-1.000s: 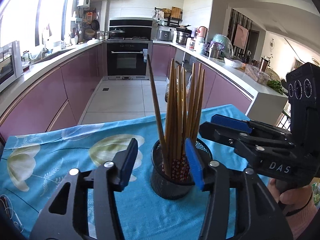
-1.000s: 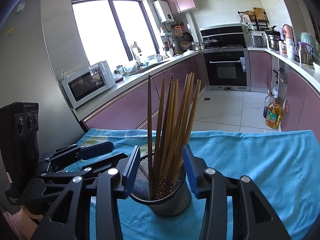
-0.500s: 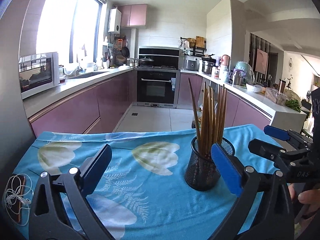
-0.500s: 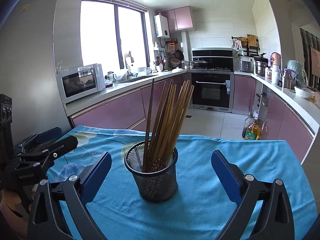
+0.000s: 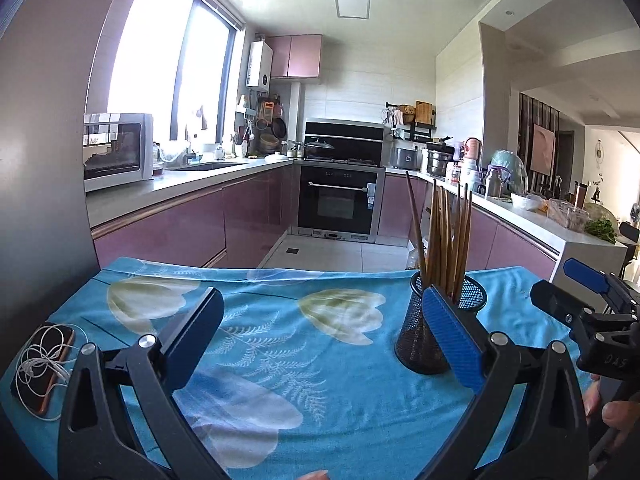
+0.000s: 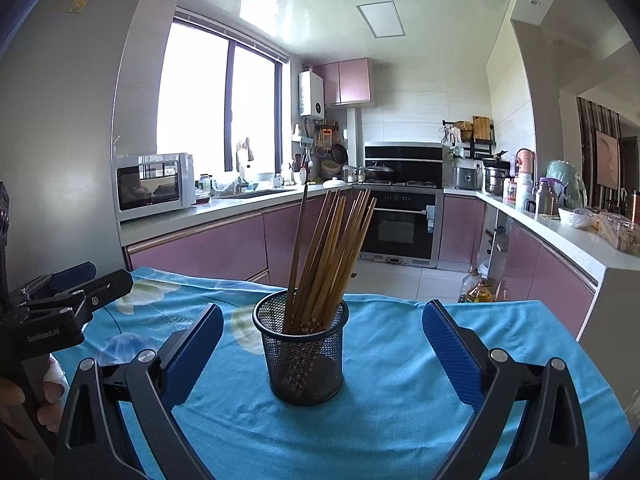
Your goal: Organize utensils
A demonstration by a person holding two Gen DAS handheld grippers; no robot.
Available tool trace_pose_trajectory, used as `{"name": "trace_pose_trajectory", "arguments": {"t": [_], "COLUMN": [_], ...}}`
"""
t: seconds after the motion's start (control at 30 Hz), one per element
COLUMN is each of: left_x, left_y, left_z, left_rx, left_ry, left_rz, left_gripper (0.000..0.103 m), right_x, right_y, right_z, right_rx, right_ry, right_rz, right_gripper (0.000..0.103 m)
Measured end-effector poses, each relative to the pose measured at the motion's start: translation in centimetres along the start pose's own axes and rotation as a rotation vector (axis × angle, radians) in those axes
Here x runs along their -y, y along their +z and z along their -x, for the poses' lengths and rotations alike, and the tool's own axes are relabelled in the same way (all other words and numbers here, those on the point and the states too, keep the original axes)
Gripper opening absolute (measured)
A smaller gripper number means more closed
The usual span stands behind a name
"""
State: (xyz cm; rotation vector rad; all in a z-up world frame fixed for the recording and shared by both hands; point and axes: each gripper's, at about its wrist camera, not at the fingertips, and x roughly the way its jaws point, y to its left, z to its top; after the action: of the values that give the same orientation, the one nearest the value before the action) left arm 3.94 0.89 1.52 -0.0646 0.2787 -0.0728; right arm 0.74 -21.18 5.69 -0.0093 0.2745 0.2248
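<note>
- Left wrist view: the mesh holder (image 5: 434, 332) stands on the blue floral cloth (image 5: 280, 344) at right of centre in the frame, partly behind the right-hand blue pad. It lies off the gripper's midline rather than between the fingers.
- The chopsticks (image 5: 444, 240) rise nearly upright from it, their long axes vertical and fanning slightly.
- The left gripper (image 5: 318, 338) has its jaws spread wide, holding and touching nothing.
- At the lower left of the frame lies a phone with white earphones (image 5: 42, 364).
- Right wrist view: the mesh holder (image 6: 302, 350) sits centred low in the frame, squarely between the two pads. I judge this gripper the better placed for any grasp.
- The chopsticks (image 6: 328, 256) lean toward the upper right.
- The right gripper (image 6: 320, 354) is also wide open, its pads well apart from the holder on either side.
</note>
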Motion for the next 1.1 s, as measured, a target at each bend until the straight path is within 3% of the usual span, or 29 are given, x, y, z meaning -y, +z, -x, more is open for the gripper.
{"name": "trace_pose_trajectory", "arguments": {"t": [0.3, 1.1], "left_x": [0.4, 0.6], "left_y": [-0.2, -0.5], "left_z": [1.2, 1.8], "left_rx": [0.056, 0.077], "left_ry": [0.025, 0.03], "left_rz": [-0.015, -0.018], "left_gripper": [0.098, 0.098], "right_x": [-0.2, -0.2], "right_y": [-0.2, -0.3], "right_z": [1.1, 1.7], "right_rx": [0.044, 0.069], "right_ry": [-0.024, -0.041], "right_rz": [0.009, 0.0], "right_gripper": [0.096, 0.096]}}
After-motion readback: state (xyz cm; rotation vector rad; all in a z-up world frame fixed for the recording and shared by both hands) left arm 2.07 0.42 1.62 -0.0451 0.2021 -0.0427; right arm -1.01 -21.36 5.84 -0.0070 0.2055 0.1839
